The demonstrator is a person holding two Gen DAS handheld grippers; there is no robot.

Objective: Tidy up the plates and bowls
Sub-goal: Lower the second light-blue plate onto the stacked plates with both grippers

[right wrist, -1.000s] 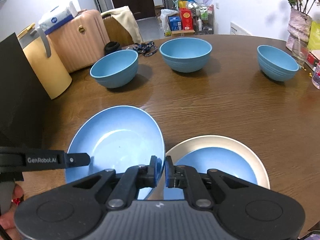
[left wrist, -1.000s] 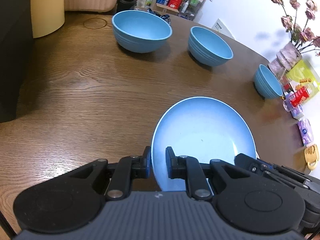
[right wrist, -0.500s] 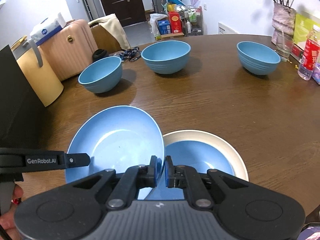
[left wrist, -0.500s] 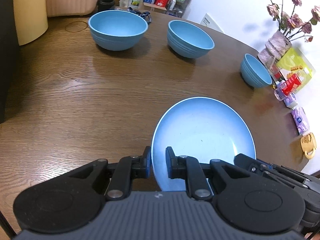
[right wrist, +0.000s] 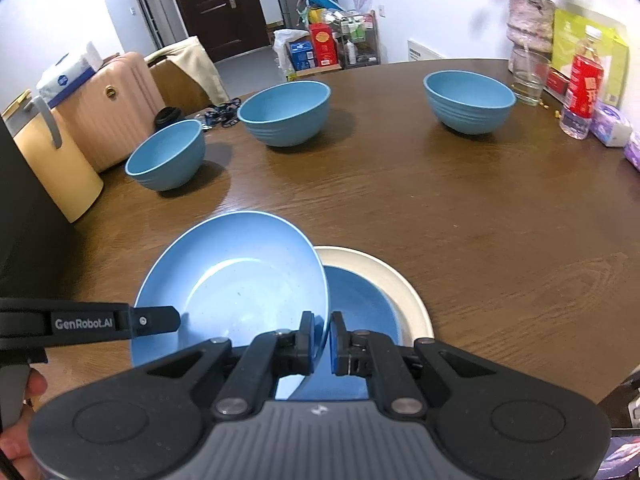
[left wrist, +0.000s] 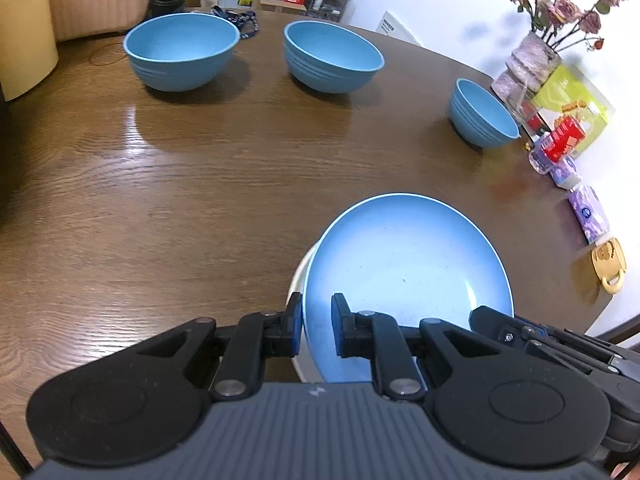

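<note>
Left wrist view: my left gripper (left wrist: pixel 316 330) and right gripper (right wrist: pixel 320 342) both pinched the blue plate (left wrist: pixel 404 276) over the cream plate (right wrist: pixel 400 300).

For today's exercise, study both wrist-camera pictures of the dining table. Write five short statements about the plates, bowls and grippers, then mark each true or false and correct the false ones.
1. Three round blue bowls stand on the brown wooden table. True: left bowl, middle bowl, right bowl.
2. The bowls are nested together. False: they stand apart.
3. Both the left gripper and the right gripper clamp the rim of the plain blue plate. True.
4. The cream-rimmed plate with a blue centre is held in the air. False: it lies on the table, partly beneath the blue plate.
5. A red-labelled bottle lies on its side. False: it stands upright.
</note>
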